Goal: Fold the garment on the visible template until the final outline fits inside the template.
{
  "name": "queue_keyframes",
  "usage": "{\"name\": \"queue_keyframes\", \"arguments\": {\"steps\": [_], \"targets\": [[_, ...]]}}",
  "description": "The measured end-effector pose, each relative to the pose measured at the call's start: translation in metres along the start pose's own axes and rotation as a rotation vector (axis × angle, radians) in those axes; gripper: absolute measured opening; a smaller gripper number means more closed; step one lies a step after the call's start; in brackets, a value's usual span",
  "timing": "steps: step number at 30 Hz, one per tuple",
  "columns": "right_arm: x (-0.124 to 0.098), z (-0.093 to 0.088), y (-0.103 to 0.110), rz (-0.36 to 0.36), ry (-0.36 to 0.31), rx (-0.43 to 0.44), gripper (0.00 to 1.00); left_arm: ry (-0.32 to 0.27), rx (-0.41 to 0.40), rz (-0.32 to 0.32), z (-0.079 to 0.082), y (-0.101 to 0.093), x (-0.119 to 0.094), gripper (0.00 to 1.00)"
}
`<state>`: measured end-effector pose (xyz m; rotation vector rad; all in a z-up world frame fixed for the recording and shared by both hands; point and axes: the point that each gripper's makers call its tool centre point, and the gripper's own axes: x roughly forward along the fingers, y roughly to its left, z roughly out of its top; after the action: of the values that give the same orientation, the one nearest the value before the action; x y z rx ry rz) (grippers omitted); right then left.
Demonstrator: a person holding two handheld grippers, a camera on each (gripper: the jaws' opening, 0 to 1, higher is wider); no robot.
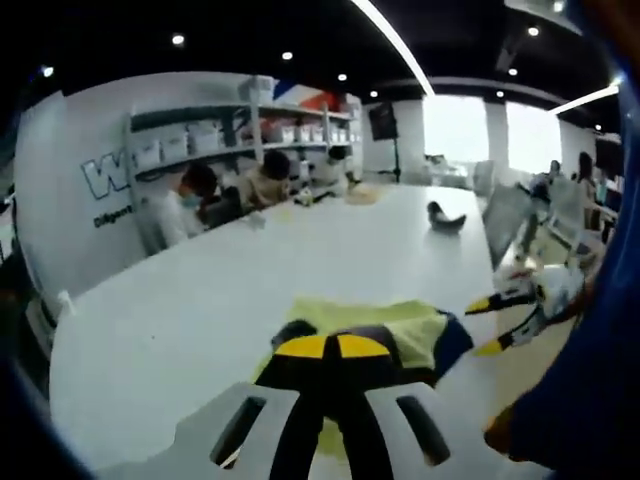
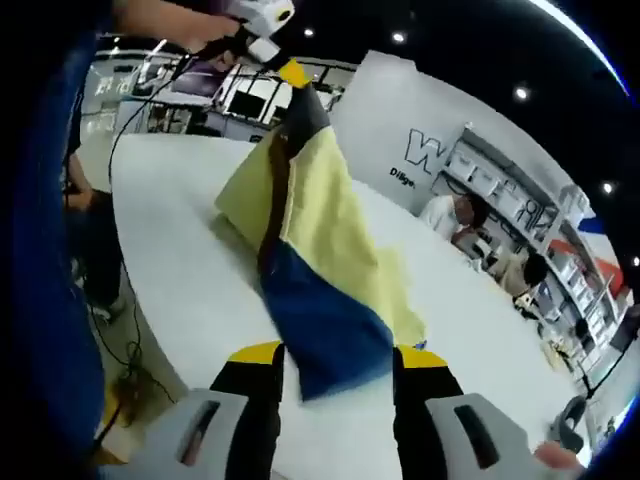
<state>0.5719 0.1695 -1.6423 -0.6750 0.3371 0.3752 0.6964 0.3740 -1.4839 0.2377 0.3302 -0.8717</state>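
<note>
A yellow garment with a dark blue part (image 1: 405, 325) is bunched just past my left gripper (image 1: 325, 347), whose yellow-tipped jaws are pressed together on the cloth. In the right gripper view, the left gripper (image 2: 292, 80) holds the garment (image 2: 320, 220) up by its top, so it hangs above the white table (image 2: 170, 220). The blue lower end reaches down between the spread jaws of my right gripper (image 2: 337, 355), which is open. That right gripper (image 1: 487, 325) also appears at the right of the left gripper view, with its jaws apart.
The long white table (image 1: 200, 300) runs to several seated people (image 1: 230, 195) before shelves of boxes (image 1: 240, 130). A small dark object (image 1: 445, 218) lies on the far right part. A blue sleeve (image 2: 50, 300) and hanging cables (image 2: 125, 370) are at the near table edge.
</note>
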Motion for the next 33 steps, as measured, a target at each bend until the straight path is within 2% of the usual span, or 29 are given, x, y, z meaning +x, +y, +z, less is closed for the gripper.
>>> {"name": "queue_keyframes", "arguments": {"steps": [2, 5, 7, 11, 14, 18, 22, 26, 28, 33], "targets": [[0.004, 0.004, 0.002, -0.011, -0.019, -0.051, 0.41, 0.003, 0.002, -0.001, 0.004, -0.007, -0.001, 0.02], [0.011, 0.006, 0.010, -0.003, -0.007, -0.153, 0.41, 0.010, 0.008, -0.004, 0.005, -0.010, -0.001, 0.02], [0.016, 0.007, 0.017, 0.012, -0.009, -0.189, 0.42, 0.013, 0.013, -0.004, 0.004, -0.009, -0.001, 0.02], [0.024, 0.016, 0.020, 0.003, -0.024, -0.205, 0.40, 0.014, 0.009, -0.008, 0.003, -0.009, 0.000, 0.02], [0.030, 0.025, 0.020, -0.001, -0.037, -0.194, 0.44, 0.014, 0.005, -0.007, 0.001, -0.006, 0.000, 0.02], [0.035, 0.034, 0.019, -0.009, -0.056, -0.156, 0.52, 0.013, -0.003, -0.010, 0.006, -0.011, 0.000, 0.02], [0.047, 0.047, 0.024, -0.017, -0.087, -0.136, 0.69, 0.012, -0.009, -0.012, 0.008, -0.013, 0.000, 0.02], [0.056, 0.053, 0.029, -0.022, -0.091, -0.125, 0.68, 0.007, -0.011, -0.021, 0.010, -0.013, -0.001, 0.02], [0.065, 0.059, 0.033, -0.030, -0.102, -0.163, 0.71, 0.007, -0.009, -0.022, 0.012, -0.014, -0.001, 0.02], [0.069, 0.063, 0.029, -0.054, -0.098, -0.179, 0.75, -0.002, -0.009, -0.026, 0.021, -0.015, -0.006, 0.02]]}}
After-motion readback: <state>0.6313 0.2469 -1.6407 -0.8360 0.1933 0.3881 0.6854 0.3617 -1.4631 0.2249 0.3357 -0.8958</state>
